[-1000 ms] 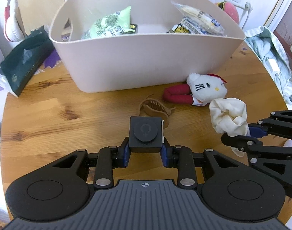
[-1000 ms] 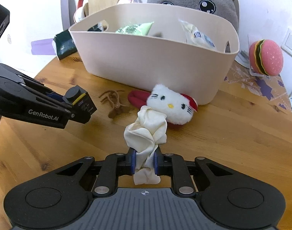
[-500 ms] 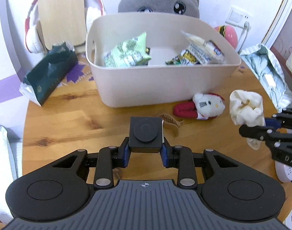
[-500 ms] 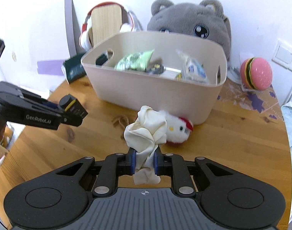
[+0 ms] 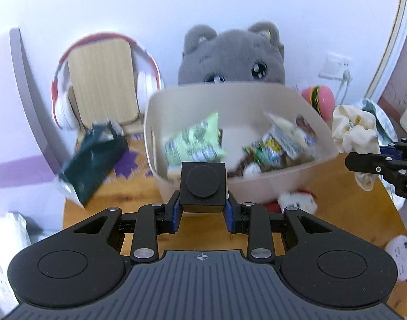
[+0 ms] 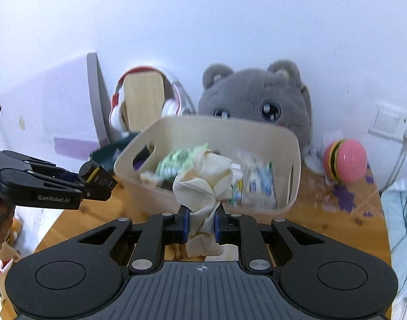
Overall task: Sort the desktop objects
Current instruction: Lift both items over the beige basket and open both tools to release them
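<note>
1. left gripper [image 5: 203, 208] pinches a black cube-shaped block [image 5: 203, 188] between its blue pads; the block sits square in the jaws, its round raised disc facing the camera, held above the wooden table [image 5: 102, 202] in front of the bin.
2. right gripper [image 6: 201, 224] is pressed tight on a cream fabric scrunchie [image 6: 204, 186]; the bunched cloth stands up out of the jaws, a shorter tail hanging below. its long axis runs roughly upright, the top lobe in line with the bin's near wall.
3. from the left wrist view the scrunchie [image 5: 354, 130] shows at the far right, beside the bin's right end, clear of the table.
4. beige plastic bin [image 5: 256, 186], smooth, oval, with handle slots; inside lie crinkled snack packets [image 5: 195, 144], green and yellow, blurred.
5. small white plush with red bow [image 5: 296, 200] lies on the table against the bin's front wall.
6. behind the bin: grey plush cat [image 6: 254, 98], fuzzy, round-eared; headphones [image 5: 62, 90] on a wooden stand.
</note>
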